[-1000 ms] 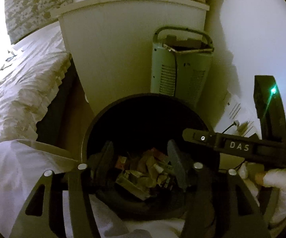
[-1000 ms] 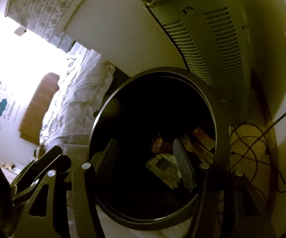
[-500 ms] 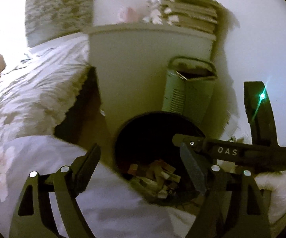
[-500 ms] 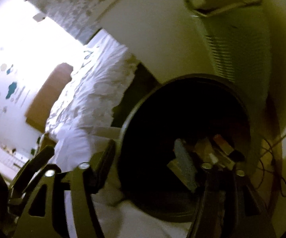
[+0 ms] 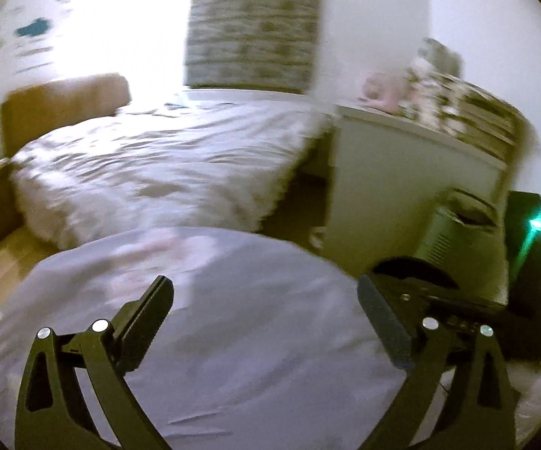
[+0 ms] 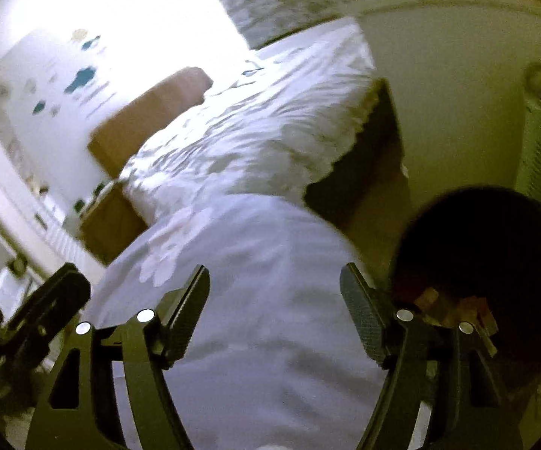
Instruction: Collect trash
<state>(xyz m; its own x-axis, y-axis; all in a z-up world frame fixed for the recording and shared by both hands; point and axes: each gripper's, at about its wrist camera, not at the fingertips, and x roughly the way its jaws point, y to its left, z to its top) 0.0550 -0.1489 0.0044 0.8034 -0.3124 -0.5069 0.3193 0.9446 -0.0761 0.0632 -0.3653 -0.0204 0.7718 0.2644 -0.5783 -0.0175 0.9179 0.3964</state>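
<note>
Left wrist view: my left gripper [image 5: 265,313] is spread wide, jaws have just been opening, nothing between them, only a pale lilac sheet [image 5: 233,337] underneath. Bed [image 5: 158,172] fills the middle, white nightstand [image 5: 401,187] at right, a grey heater [image 5: 454,236] at right edge. My right gripper [image 5: 495,307] crosses the lower right, green light on it. The trash bin is almost wholly hidden here; the dark arc behind that gripper could be its rim, can't confirm.

Right wrist view: right gripper [image 6: 274,315] is spread too, jaws just been opening, empty, over the same sheet. Black trash bin [image 6: 495,262] sits lower right, scraps of trash [image 6: 454,303] visible inside behind the right finger.

Judgement: drop looks done, I'm now hunting the next piece. To do it well: slow the sweep so the blur clears, keep both grippers apart from each other, approach any litter with jaws wide.

Hard to read: heavy motion blur, window blown out at upper left, no loose trash identifiable on bed or floor. Items on the nightstand top are smeared, can't name them.
</note>
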